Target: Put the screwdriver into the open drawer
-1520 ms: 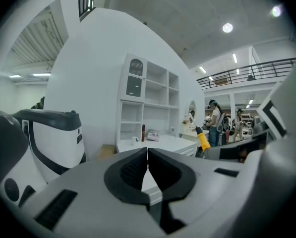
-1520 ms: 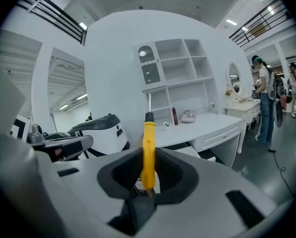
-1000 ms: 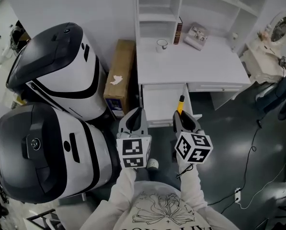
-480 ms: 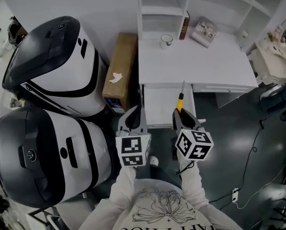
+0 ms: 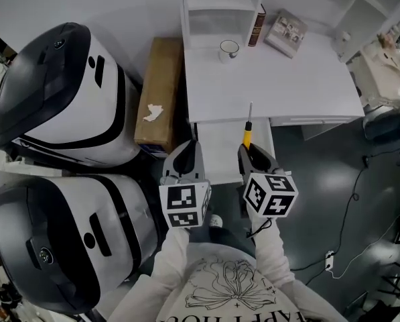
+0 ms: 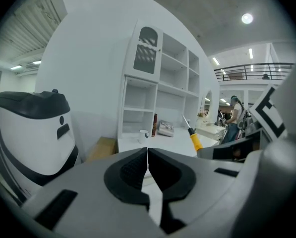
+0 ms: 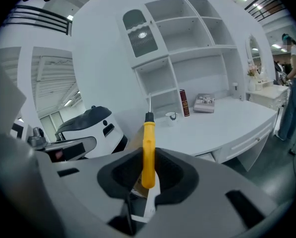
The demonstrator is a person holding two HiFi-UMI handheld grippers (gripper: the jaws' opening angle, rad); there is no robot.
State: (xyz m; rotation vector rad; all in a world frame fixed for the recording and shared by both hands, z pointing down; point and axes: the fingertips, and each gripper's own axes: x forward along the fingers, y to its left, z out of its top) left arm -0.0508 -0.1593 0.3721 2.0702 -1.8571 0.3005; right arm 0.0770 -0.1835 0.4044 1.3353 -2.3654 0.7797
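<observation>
— What's in your right gripper [image 7: 148,172]?
— The screwdriver [image 7: 148,150]. My jaws are clamped on the yellow handle near its butt end, so the shaft sticks out ahead of me like a pointer.
— And your left gripper [image 6: 148,165]?
— Pressed closed, with nothing in it. It hangs just left of the right one. I judge it isn't needed, since the drawer [image 5: 220,149] is already pulled out.
— Where is the drawer from there?
— Right below both grippers, open toward me from under the desk [image 5: 273,79]. The handle hangs over the drawer's right part, and the tip appears to reach over the desk's near edge.
— So what does the next move call for?
— Going lower, I think, and laying the shaft flatter so the whole tool fits inside before I let go. The cup [image 5: 228,47] and book [image 5: 258,25] sit at the desk's far side, well clear.
</observation>
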